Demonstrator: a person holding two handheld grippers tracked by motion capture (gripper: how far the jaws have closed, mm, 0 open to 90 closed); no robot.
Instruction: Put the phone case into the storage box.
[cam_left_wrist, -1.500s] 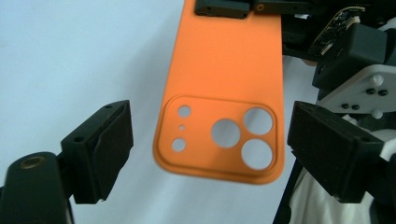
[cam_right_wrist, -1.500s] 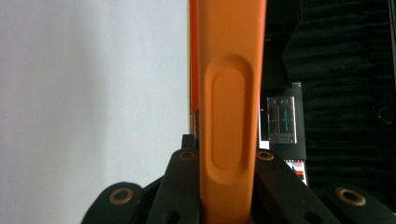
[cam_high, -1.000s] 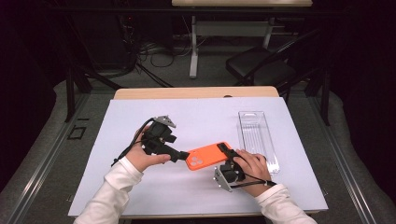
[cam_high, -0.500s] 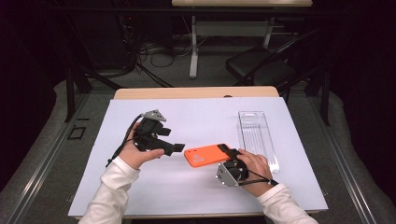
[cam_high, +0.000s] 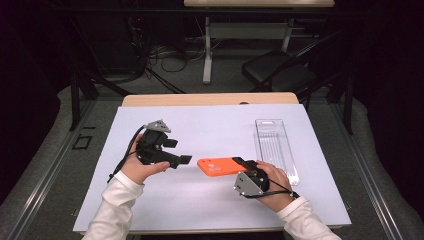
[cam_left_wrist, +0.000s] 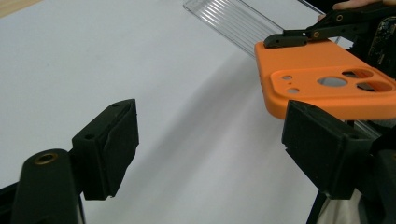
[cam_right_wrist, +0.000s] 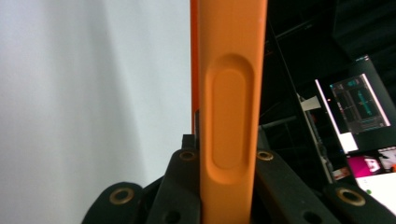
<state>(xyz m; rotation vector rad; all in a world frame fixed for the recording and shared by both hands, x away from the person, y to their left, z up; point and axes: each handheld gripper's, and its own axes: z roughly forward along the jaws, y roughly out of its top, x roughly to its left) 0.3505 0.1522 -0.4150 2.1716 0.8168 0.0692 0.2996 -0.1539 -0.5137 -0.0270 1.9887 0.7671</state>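
Observation:
An orange phone case (cam_high: 219, 166) is held flat just above the white table cover, camera cut-outs up. My right gripper (cam_high: 242, 164) is shut on its right end. In the right gripper view the case (cam_right_wrist: 229, 93) stands edge-on, pinched between the two jaws. My left gripper (cam_high: 178, 151) sits a short way left of the case, clear of it. In the left gripper view its jaws (cam_left_wrist: 210, 140) stand open, have just been closing a little, and have nothing between them. There the case (cam_left_wrist: 322, 84) hangs beyond the right-hand jaw.
A clear plastic package tray (cam_high: 276, 145) lies lengthwise on the white cover (cam_high: 215, 125), right of the case; its ribbed end (cam_left_wrist: 238, 21) reaches behind the case. A dark chair (cam_high: 280, 75) and cables stand beyond the far edge of the table.
My left gripper has drawn back to the left, away from the left end of the case where it was a second ago. The right gripper and the case have stayed put.

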